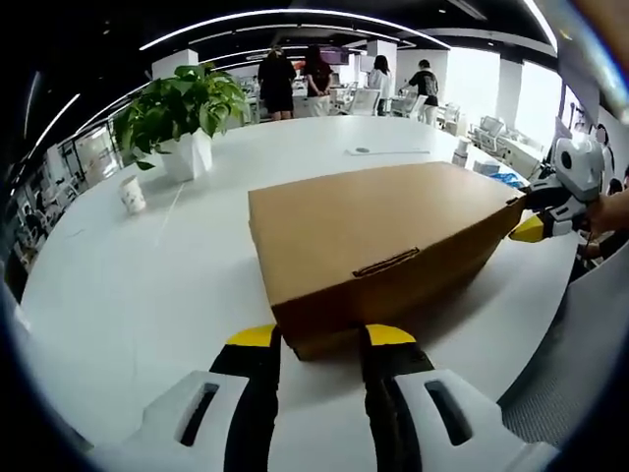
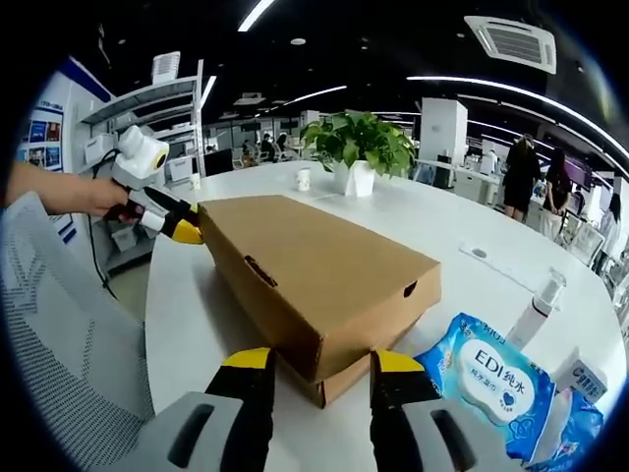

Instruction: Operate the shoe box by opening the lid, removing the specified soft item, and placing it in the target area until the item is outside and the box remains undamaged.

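A brown cardboard shoe box [image 1: 383, 216] lies on the white table [image 1: 147, 285] with its lid down, so its inside is hidden. My left gripper [image 1: 322, 336] is open, its yellow-tipped jaws on either side of the box's near corner. In the left gripper view, my right gripper [image 1: 531, 228] reaches the box's far right corner. In the right gripper view, the box [image 2: 314, 261] runs away from me and my right gripper [image 2: 322, 359] is open around its near corner. A hand holds my left gripper [image 2: 187, 231] at the box's far left corner.
A potted plant [image 1: 182, 118] and a paper cup [image 1: 132, 194] stand behind the box. A blue wet-wipes pack [image 2: 496, 379] and a clear spray bottle [image 2: 536, 310] lie to its right. A grey mesh chair [image 2: 59, 324] is at the table's edge. People stand in the background.
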`<state>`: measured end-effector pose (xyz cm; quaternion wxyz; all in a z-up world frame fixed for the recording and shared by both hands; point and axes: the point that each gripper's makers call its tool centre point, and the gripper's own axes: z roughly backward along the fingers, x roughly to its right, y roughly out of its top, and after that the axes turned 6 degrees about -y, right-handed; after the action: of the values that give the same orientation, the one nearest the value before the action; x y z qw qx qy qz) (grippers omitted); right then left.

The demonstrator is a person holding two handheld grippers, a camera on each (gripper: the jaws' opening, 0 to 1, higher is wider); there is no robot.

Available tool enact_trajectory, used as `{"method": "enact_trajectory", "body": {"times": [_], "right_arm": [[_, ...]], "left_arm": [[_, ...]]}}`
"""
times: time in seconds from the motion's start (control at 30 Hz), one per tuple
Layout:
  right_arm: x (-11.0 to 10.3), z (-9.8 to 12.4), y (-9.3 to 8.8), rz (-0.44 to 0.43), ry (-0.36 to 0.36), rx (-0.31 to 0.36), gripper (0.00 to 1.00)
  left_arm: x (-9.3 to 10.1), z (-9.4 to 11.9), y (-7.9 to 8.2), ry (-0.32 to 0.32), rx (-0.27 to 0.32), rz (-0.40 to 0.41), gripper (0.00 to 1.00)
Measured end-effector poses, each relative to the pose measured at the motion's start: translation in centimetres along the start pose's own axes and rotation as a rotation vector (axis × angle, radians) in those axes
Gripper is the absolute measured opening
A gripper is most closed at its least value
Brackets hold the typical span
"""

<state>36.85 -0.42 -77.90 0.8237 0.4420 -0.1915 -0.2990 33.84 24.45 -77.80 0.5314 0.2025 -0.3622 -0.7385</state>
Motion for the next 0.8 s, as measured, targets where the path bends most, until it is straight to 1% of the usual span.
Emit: {"method": "enact_trajectory", "body": {"times": [0.37, 0.57, 0.8], "right_arm": [[-0.2, 0.1, -0.5, -0.02, 0.005, -0.011, 0.35], [-0.2, 0.4, -0.5, -0.028, 0.005, -0.01, 0.36], [0.0, 0.9, -0.2, -0.02, 0.004, 0.006, 0.36]], "left_arm": [[0.1, -0.3, -0.5, -0.004, -0.016, 0.013, 0.32], [0.2, 0.0, -0.6, -0.01, -0.023, 0.012, 0.32], [-0.2, 0.9, -0.3, 0.002, -0.007, 0.002, 0.33]]}}
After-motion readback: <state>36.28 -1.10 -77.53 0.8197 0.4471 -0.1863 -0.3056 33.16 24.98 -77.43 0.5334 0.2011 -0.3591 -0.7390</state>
